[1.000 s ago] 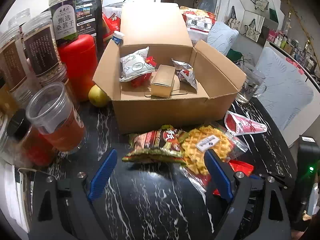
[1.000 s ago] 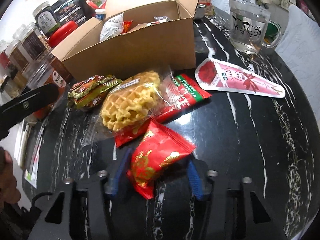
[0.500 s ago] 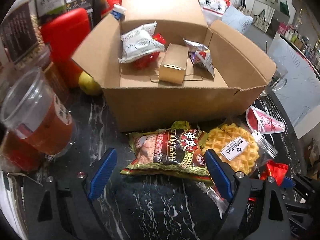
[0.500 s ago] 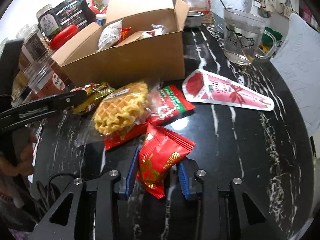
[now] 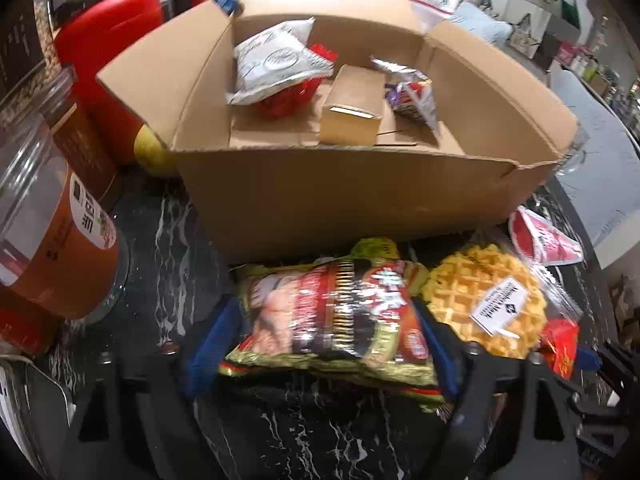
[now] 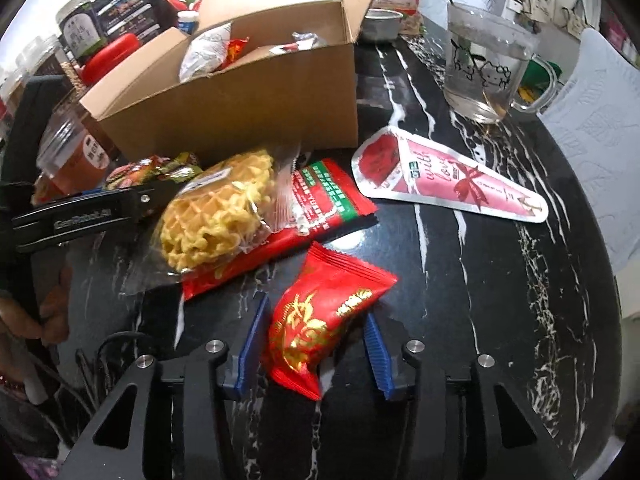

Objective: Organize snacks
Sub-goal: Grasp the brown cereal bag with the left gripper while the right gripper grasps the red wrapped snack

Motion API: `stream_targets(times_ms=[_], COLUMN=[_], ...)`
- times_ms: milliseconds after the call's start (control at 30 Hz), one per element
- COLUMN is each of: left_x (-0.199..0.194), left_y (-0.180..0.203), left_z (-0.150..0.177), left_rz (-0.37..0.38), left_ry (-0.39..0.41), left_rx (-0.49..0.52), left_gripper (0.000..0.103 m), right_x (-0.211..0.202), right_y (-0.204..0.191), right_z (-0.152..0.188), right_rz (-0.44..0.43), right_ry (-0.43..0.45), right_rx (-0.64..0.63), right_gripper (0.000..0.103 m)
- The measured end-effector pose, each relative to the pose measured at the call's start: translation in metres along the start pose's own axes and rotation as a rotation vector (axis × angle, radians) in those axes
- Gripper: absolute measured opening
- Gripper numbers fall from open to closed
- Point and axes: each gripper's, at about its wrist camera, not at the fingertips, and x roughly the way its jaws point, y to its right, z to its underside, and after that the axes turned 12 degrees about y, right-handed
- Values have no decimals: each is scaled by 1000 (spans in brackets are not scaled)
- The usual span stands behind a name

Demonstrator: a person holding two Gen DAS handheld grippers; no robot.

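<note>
The left claw [image 5: 320, 344] straddles the green-and-red foil snack bag [image 5: 336, 316], whose long axis runs jaw to jaw; jaws wide, barely touching. The right claw [image 6: 310, 344] brackets the red gold-printed packet [image 6: 320, 316], not yet pinched; the open cardboard box [image 5: 344, 196] lies straight ahead

Left tool [image 5: 320, 332] low over tabletop [image 5: 160, 240], blue fingers [image 5: 208, 340] spread wide, straddling packet; right tool [image 6: 310, 344] low, fingers [image 6: 374, 348] partly closed, flanking red packet, contact unclear

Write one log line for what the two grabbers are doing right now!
left gripper: open around green-and-red snack bag | right gripper: open around red-and-gold packet | cardboard box: partly filled | both snacks on table
</note>
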Motion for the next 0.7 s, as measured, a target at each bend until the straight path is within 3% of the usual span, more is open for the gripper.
stream_targets(times_ms=[167,433,700], left_x=[-12,-39,-75], left_y=[5,1,-7], left_z=[4,27,54], left_rz=[-14,-1,8], left_ry=[34,16,-1], left_rx=[35,29,16], left_gripper=[68,68,68], right_x=[2,-10,-25], right_y=[0,-3,-9], right_z=[-1,9,26], right_rz=[13,19,-39], right_ry=[5,22,16], right_rx=[-3,-8,-12], right_gripper=[43,38,37])
